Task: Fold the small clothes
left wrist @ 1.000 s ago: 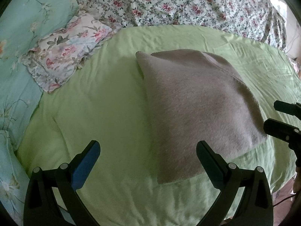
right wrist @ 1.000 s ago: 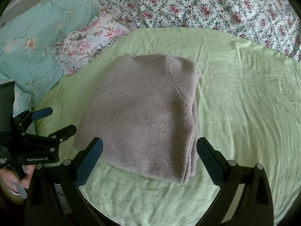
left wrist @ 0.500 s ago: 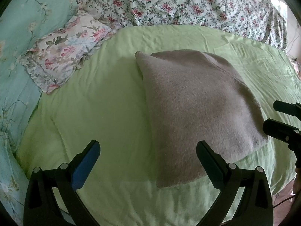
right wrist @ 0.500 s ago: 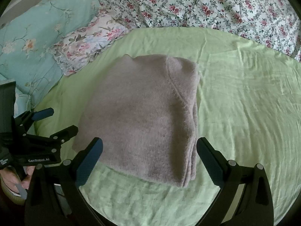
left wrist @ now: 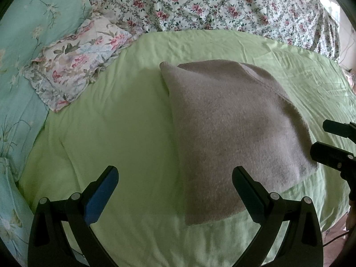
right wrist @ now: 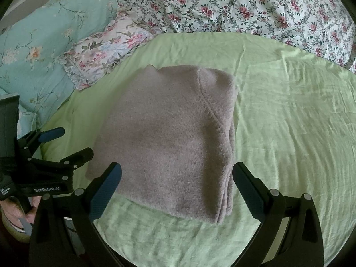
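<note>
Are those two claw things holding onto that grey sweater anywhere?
No, nothing is held. The left gripper and right gripper are both open and empty, poised short of the folded grey sweater, which lies on the green sheet.

Dim, soft daylight w/ greenish cast; my views bend hard at black fisheye corners, faint shadow left of sweater, no glare

Sweater: grey knit, fuzzy matt nap, raised stitched seam.
Sheet: light green woven cloth, smooth, finely creased, faint sheen.
Quilt: rose-print cloth, matt, rumpled.
Pillow: floral cloth, ruffled edge.
Duvet: turquoise printed cloth, soft.
Grippers: matt black plastic, blue textured pads, small bright metal screws.
</note>
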{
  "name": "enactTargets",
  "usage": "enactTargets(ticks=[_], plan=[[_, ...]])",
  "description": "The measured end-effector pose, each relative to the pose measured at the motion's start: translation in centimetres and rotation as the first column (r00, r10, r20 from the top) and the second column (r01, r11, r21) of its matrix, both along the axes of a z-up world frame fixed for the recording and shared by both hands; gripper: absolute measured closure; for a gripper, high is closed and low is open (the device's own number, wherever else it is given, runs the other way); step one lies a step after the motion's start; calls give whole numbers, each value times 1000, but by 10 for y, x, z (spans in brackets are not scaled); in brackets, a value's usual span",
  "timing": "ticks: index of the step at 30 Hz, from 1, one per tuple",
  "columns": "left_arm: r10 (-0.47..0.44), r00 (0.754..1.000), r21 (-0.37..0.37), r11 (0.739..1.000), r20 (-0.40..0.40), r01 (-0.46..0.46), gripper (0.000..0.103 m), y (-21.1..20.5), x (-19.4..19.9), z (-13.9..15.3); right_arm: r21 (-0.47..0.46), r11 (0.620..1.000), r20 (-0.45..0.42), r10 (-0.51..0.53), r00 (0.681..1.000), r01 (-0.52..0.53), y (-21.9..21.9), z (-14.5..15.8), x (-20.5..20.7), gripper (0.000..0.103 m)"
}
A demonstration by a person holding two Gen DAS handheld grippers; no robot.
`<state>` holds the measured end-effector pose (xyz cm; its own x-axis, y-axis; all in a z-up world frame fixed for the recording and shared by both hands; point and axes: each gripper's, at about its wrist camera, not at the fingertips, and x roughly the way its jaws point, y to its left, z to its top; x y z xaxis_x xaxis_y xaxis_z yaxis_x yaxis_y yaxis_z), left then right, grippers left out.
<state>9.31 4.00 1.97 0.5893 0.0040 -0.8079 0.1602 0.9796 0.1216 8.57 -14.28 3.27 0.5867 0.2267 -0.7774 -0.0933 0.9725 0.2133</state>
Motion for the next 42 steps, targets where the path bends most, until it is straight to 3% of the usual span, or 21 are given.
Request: enactTargets(ticks=[42], plan=[[7,1000,-13,1000,6,-7,1,-9,2,7,7,1000,13,-12,1000,12,2,4,2,3]])
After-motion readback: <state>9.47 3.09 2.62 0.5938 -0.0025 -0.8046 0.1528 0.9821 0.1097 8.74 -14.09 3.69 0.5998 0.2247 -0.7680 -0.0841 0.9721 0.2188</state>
